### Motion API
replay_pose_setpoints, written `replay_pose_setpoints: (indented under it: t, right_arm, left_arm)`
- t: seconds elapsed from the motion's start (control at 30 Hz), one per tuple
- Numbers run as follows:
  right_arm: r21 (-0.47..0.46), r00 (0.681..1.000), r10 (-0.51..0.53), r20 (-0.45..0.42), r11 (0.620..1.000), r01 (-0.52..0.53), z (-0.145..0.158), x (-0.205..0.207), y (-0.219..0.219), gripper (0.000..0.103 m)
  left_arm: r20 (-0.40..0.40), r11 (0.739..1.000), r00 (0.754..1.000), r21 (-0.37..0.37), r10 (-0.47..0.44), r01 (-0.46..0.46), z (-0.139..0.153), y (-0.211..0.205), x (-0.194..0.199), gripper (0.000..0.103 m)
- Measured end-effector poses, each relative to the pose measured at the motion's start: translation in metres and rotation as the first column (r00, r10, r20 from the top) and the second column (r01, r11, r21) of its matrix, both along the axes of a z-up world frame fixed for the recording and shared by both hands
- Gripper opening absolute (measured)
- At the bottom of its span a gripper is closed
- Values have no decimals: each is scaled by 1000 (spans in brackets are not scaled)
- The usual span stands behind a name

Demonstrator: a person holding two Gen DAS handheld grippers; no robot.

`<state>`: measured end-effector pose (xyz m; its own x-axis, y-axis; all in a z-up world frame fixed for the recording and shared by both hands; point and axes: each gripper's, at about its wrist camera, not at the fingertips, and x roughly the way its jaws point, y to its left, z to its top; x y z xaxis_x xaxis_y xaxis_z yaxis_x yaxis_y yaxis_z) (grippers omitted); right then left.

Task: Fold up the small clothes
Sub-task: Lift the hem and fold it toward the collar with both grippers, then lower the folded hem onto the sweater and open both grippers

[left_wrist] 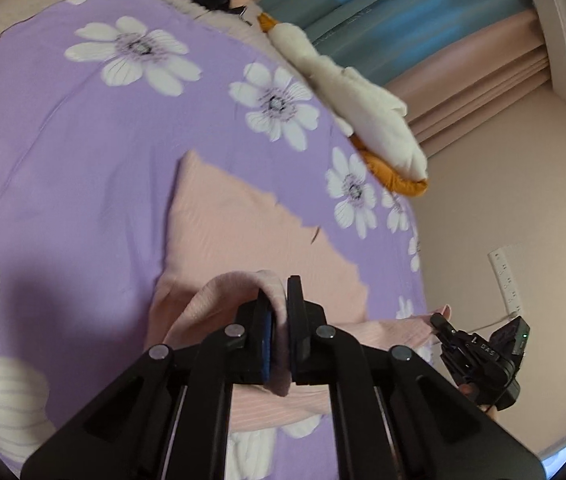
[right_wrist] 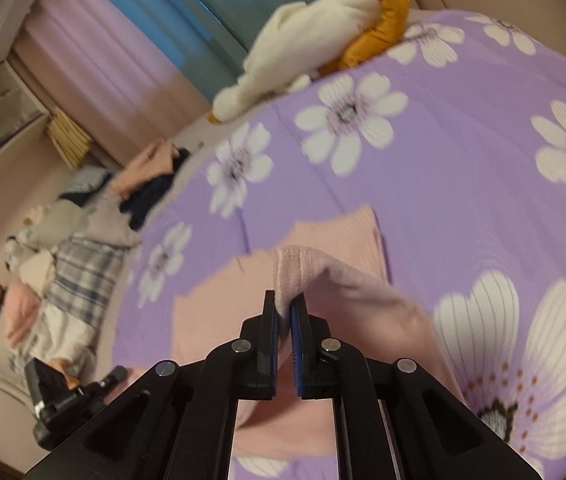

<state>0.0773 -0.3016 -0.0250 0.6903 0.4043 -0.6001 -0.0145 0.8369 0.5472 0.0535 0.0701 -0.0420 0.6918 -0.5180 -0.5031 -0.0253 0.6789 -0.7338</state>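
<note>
Both tools, left tool (left_wrist: 279, 320) and right tool (right_wrist: 283, 320), pinch the pink garment (left_wrist: 239, 232) over the bed (left_wrist: 63, 140); uneven pulling could skew the fold.

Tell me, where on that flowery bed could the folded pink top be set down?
The bedspread lies bare left of the pink top, out toward the bed's edge. The far end is crowded with a clothes pile, and a plush goose lines the curtain side.
</note>
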Motion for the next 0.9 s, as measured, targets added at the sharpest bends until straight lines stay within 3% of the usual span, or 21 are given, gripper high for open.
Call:
replay_pose_setpoints:
  t: [0.1,0.2,0.43,0.63,0.9]
  right_arm:
    - [-7,1000,4,-4,1000,-4,10,20,-1,8]
    - [-18,999,4,-36,1000,-5,8,43,-3,8]
    - [-102,982,-40,-183,995,22,-48,100,-9,8]
    - [-191,974,-50,-222,982,7,-77,115,-3,8]
    - [-210,970,-37,-239,978,-15,-87,122,-2,8]
  left_arm:
    - [10,998,1000,56,24,-25,11,0,15,5]
    - [-12,999,1000,41,28,-28,6,5,35,5]
    - [-89,995,995,88,47,-39,-26,7,87,5]
    - [-150,987,985,153,80,-57,-56,7,111,6]
    - [-190,989,977,130,96,-71,-69,13,122,6]
